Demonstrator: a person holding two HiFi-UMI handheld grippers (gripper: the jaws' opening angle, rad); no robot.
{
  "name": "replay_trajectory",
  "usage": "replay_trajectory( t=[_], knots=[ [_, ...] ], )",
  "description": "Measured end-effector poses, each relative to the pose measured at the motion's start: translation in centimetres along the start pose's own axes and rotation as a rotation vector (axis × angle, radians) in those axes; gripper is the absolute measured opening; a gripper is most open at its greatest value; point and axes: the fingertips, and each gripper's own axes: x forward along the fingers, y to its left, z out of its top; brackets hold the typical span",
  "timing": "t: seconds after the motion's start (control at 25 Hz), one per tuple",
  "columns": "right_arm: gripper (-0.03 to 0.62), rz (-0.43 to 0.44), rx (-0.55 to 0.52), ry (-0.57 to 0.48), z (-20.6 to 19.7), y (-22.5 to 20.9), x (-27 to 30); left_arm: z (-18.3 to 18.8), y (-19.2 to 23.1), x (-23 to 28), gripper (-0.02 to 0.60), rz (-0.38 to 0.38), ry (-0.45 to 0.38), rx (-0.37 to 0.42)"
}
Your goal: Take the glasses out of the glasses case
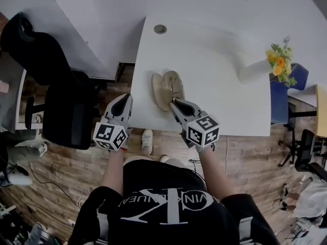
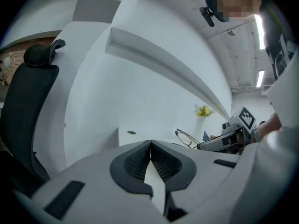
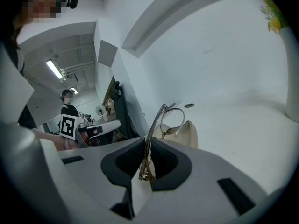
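An open beige glasses case (image 1: pixel 159 91) lies on the white table (image 1: pixel 219 86) near its front edge. My right gripper (image 1: pixel 175 104) is shut on the folded thin-rimmed glasses (image 1: pixel 171 88), which stick out over the case. The right gripper view shows the temples pinched between the pads and the glasses (image 3: pixel 163 118) rising above the case (image 3: pixel 189 134). The left gripper (image 1: pixel 125 99) is shut with nothing in it, off the table's left front corner. The left gripper view shows its pads (image 2: pixel 161 160) touching, with the glasses (image 2: pixel 186 137) and the right gripper (image 2: pixel 224 141) to the right.
A white vase of yellow flowers (image 1: pixel 276 63) stands at the table's right edge. A round cable hole (image 1: pixel 160 29) is at the far edge. A black office chair (image 1: pixel 61 101) stands left of the table, a blue chair (image 1: pixel 288 98) to the right.
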Motion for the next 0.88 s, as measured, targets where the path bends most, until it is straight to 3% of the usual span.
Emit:
replay_trajectory(
  t=[0.44, 0.88],
  knots=[
    [0.05, -0.084, -0.013, 0.152, -0.9, -2.3, 3.6, -0.4, 1.4, 3.2, 0.015, -0.054, 0.03, -0.004],
    [0.051, -0.21, -0.04, 0.351, -2.7, -5.5, 4.3, -0.8, 2.5, 4.6, 0.015, -0.055, 0.04, -0.024]
  ],
)
